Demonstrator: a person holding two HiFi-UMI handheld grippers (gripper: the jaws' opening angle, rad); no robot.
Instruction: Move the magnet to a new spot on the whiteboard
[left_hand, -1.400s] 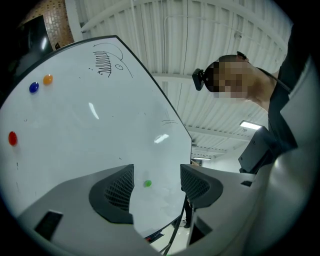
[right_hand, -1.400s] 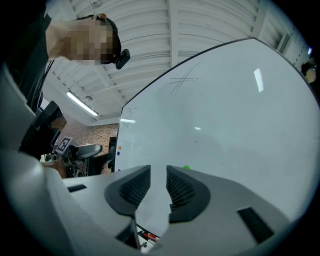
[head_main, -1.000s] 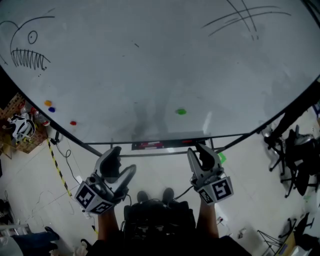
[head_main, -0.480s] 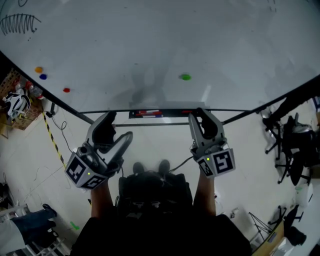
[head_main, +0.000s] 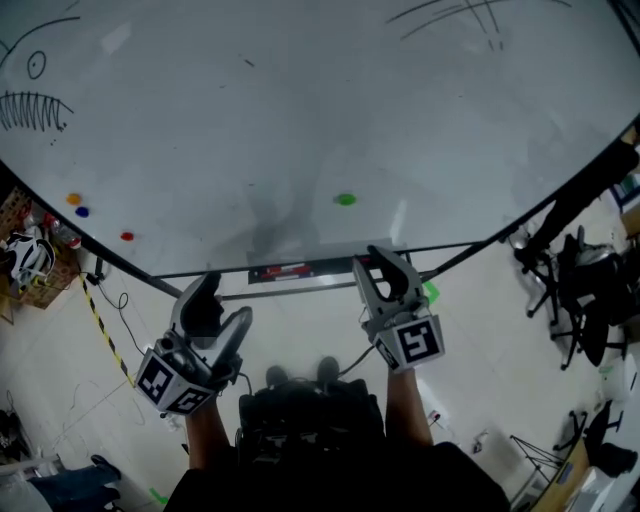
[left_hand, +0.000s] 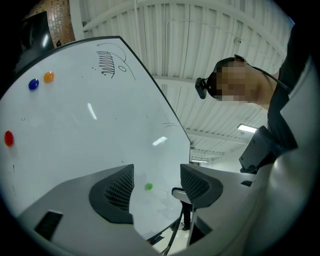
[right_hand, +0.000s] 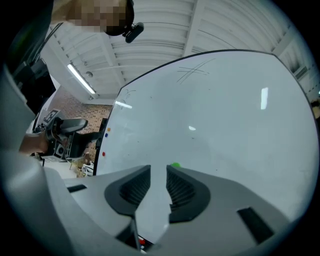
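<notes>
A small green magnet (head_main: 346, 199) sticks low on the whiteboard (head_main: 300, 110), just above the tray. My right gripper (head_main: 385, 268) hangs below and slightly right of it, short of the board, open with nothing between its jaws. In the right gripper view the green magnet (right_hand: 175, 165) peeks over the right jaw tip of the gripper (right_hand: 158, 176). My left gripper (head_main: 218, 306) is lower and further left, also open and empty. In the left gripper view the green magnet (left_hand: 148, 186) shows far off between the jaws of the gripper (left_hand: 156, 181).
Orange (head_main: 73, 199), blue (head_main: 82, 212) and red (head_main: 127, 237) magnets sit at the board's lower left. A tray (head_main: 285, 270) with a red item runs along the bottom edge. Black marker drawings (head_main: 30, 105) mark the top corners. Office chairs (head_main: 580, 310) stand to the right, with cables on the floor.
The head view has swung down and back up. My right gripper has edged slightly toward the board and rolled a little. The left gripper and the magnets have stayed put.
</notes>
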